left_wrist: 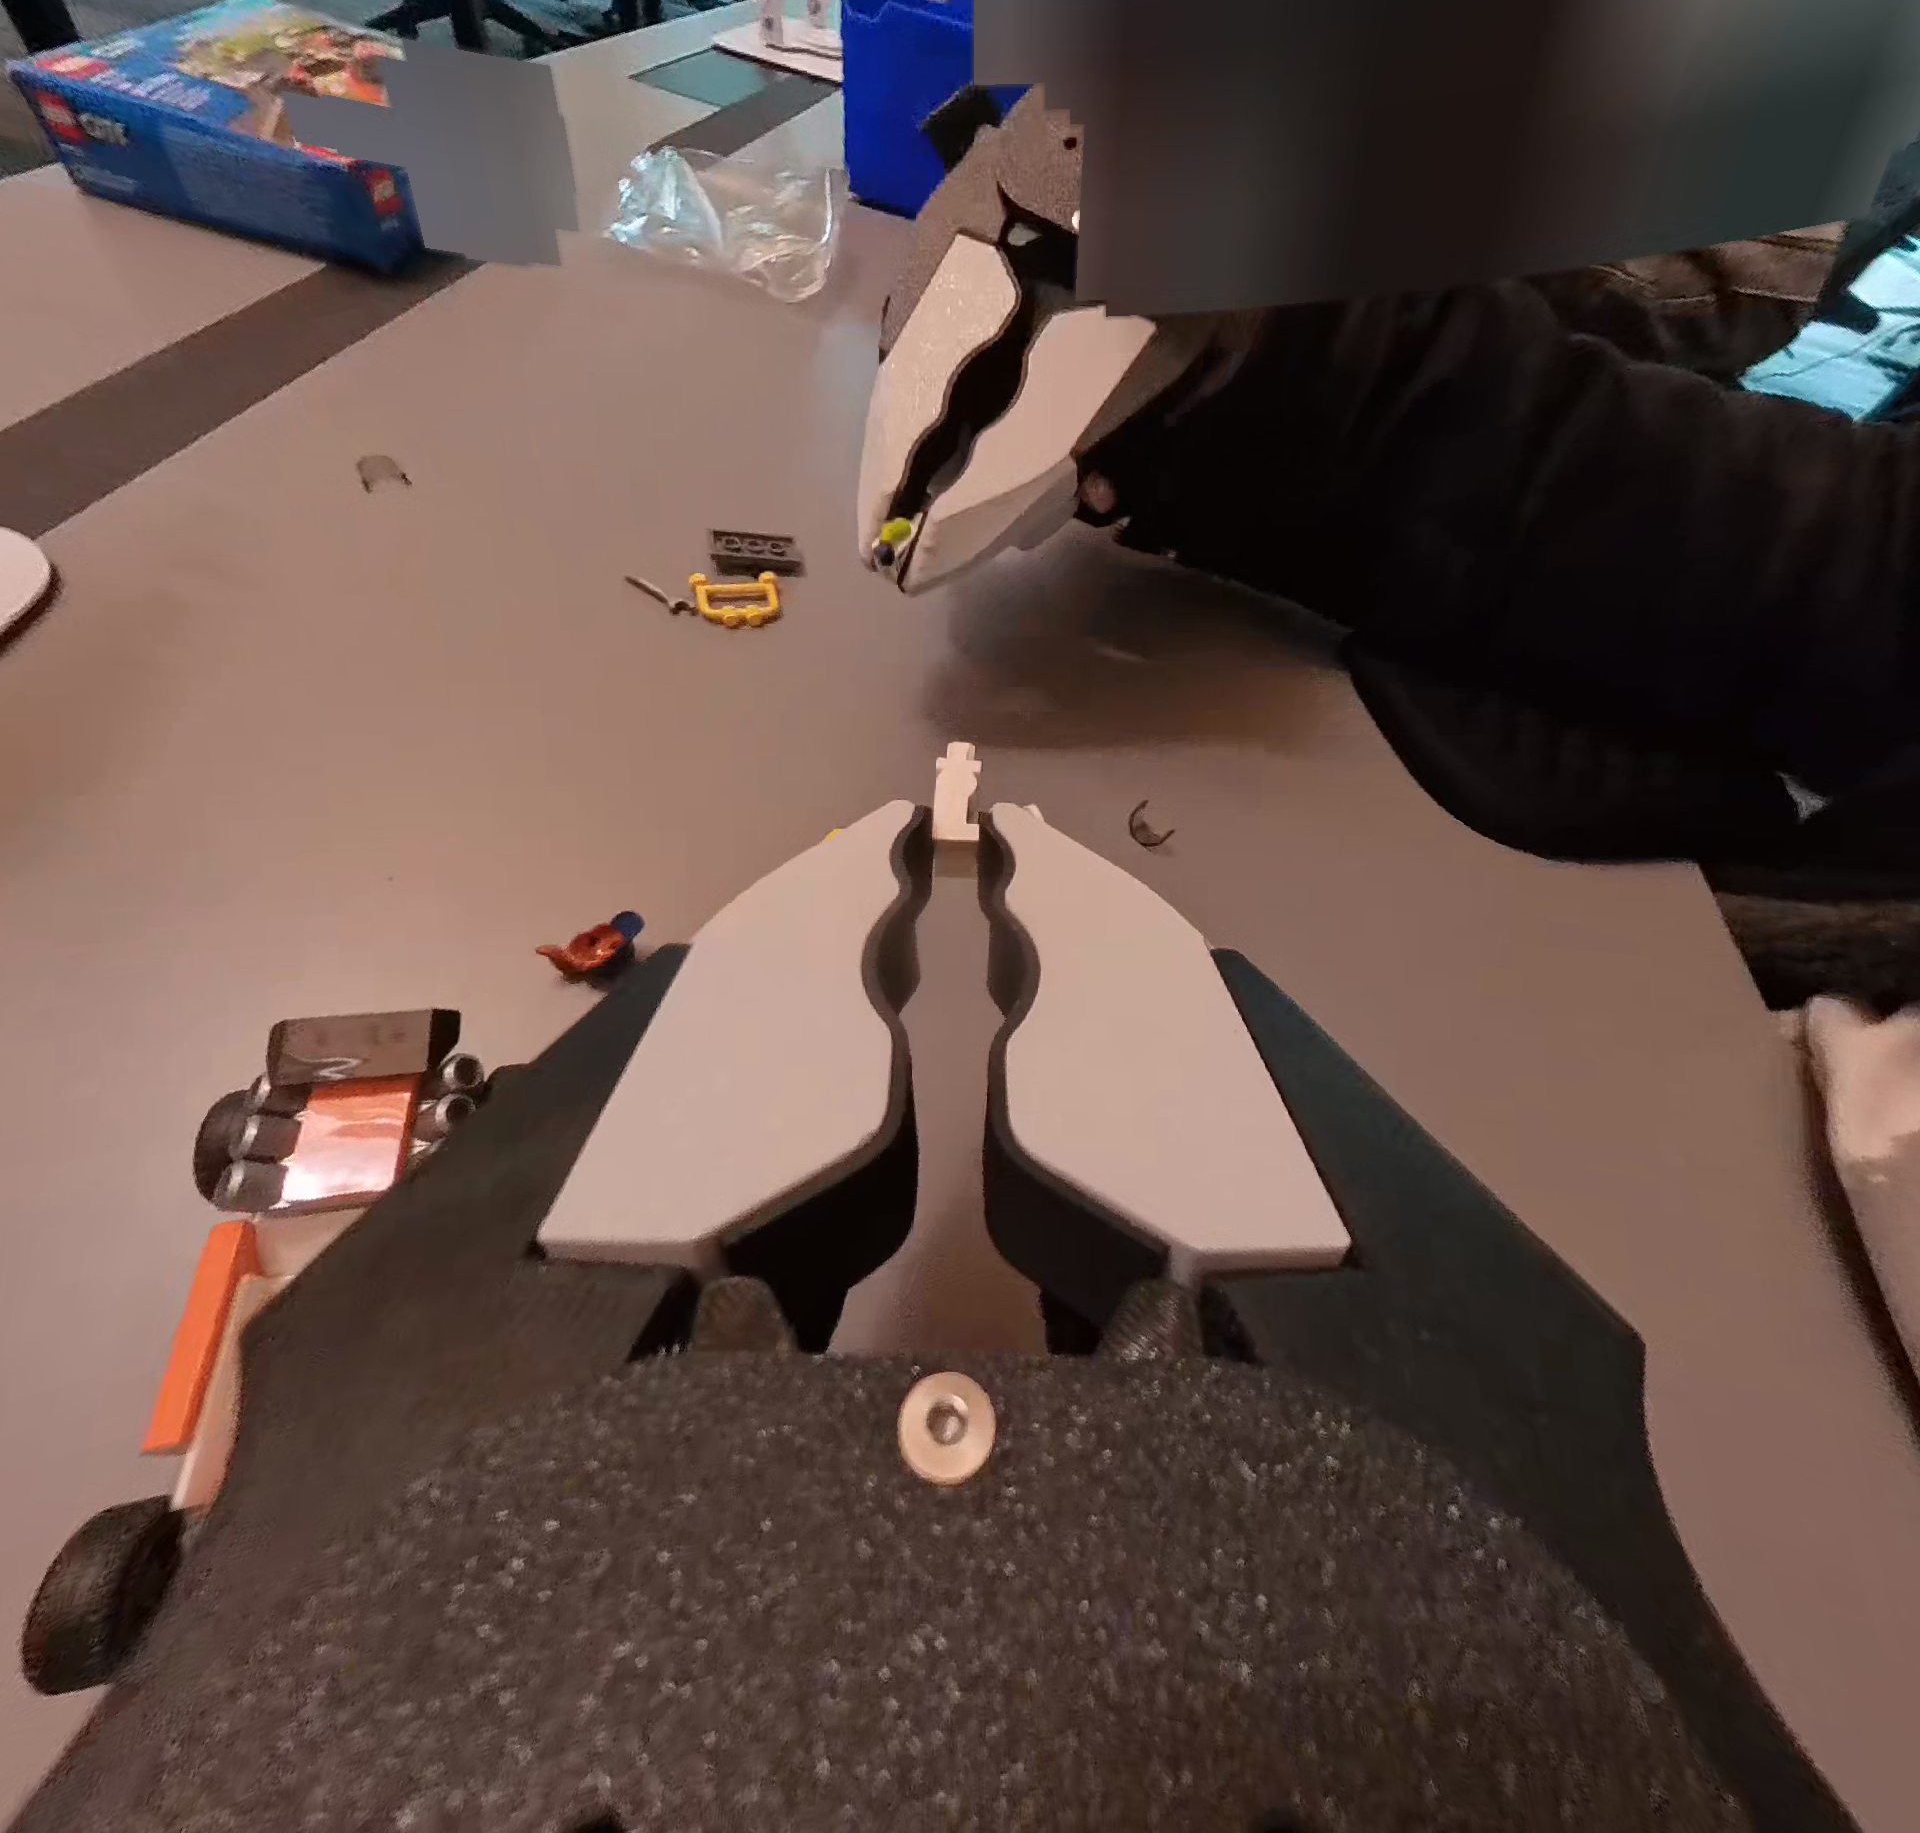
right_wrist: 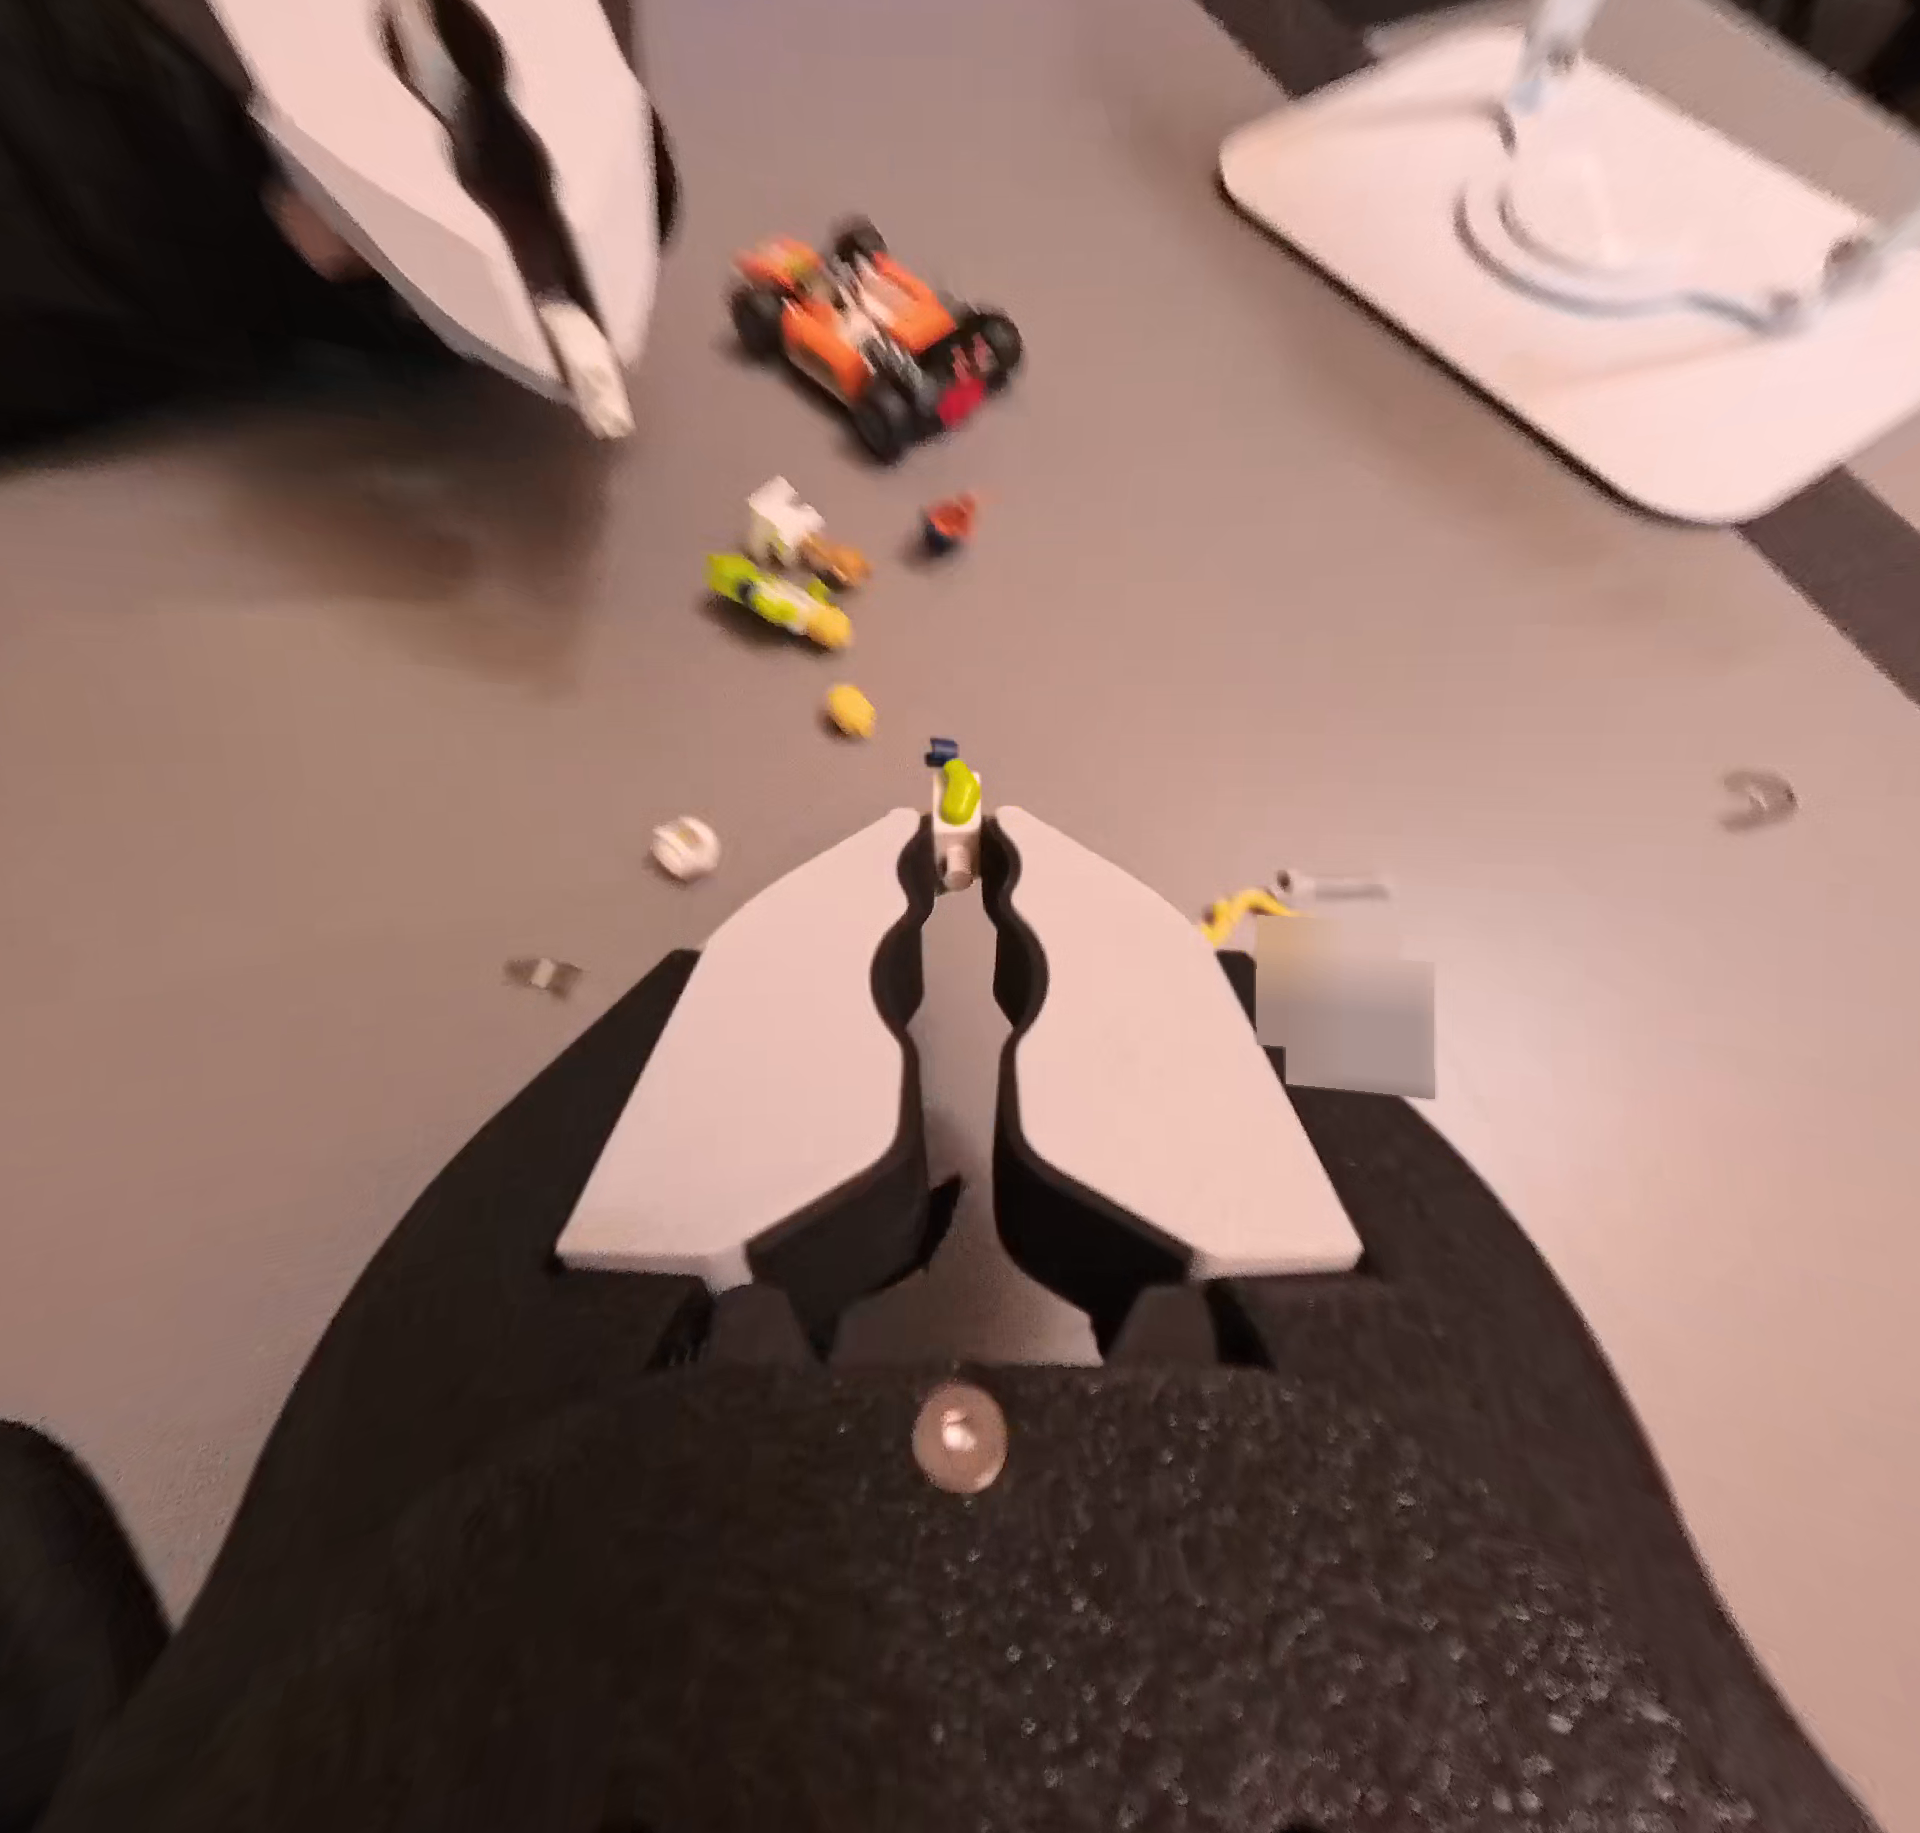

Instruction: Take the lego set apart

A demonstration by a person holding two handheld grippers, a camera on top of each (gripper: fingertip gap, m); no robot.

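Grey table (left_wrist: 416,744), scattered lego bits; left gripper (left_wrist: 954,817) pinches white piece (left_wrist: 954,796), right gripper (right_wrist: 956,827) seemingly lime-tipped piece (right_wrist: 956,812).

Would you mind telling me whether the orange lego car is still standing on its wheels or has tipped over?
Upright: the orange lego car sits on the table with its black wheels down, though the view is blurred.

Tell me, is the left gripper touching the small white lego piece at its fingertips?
Touching. In the left wrist view the left gripper pinches the white piece between its fingertips; the right wrist view shows the same piece clamped at its tips.
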